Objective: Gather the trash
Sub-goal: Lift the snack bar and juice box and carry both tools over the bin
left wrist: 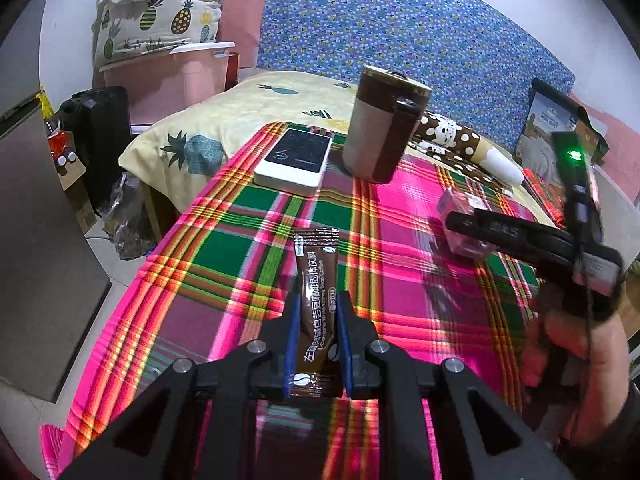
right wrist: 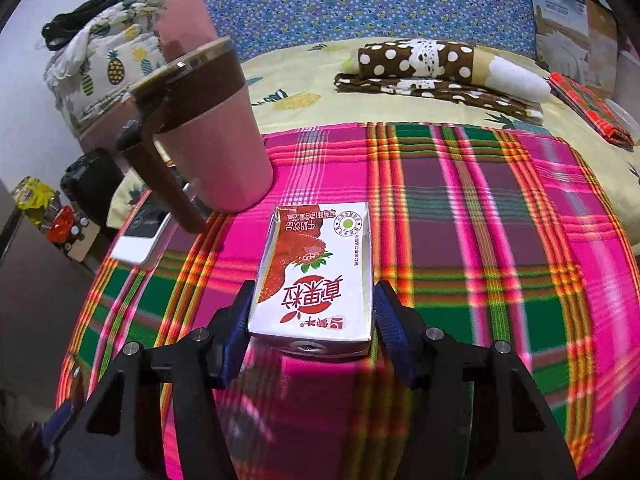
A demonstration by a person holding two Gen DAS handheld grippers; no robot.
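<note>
A brown coffee sachet point(left wrist: 318, 256) lies lengthwise on the plaid cloth point(left wrist: 400, 292), and my left gripper point(left wrist: 319, 296) is shut on its near half, blue pads against both long edges. A white and red strawberry milk carton point(right wrist: 320, 248) lies flat on the cloth between the pads of my right gripper point(right wrist: 316, 286), which touch its two sides. In the left wrist view the same carton point(left wrist: 460, 200) shows pink at the right, partly hidden by a black finger of the right gripper point(left wrist: 472, 224), which a hand point(left wrist: 580, 344) holds.
A tall pink and brown lidded mug point(right wrist: 208, 132) stands just left of and behind the carton, with a white flat device point(left wrist: 296, 160) beside it. A polka-dot cushion point(right wrist: 420, 64) lies on the yellow bedding behind. The cloth's left edge drops to the floor.
</note>
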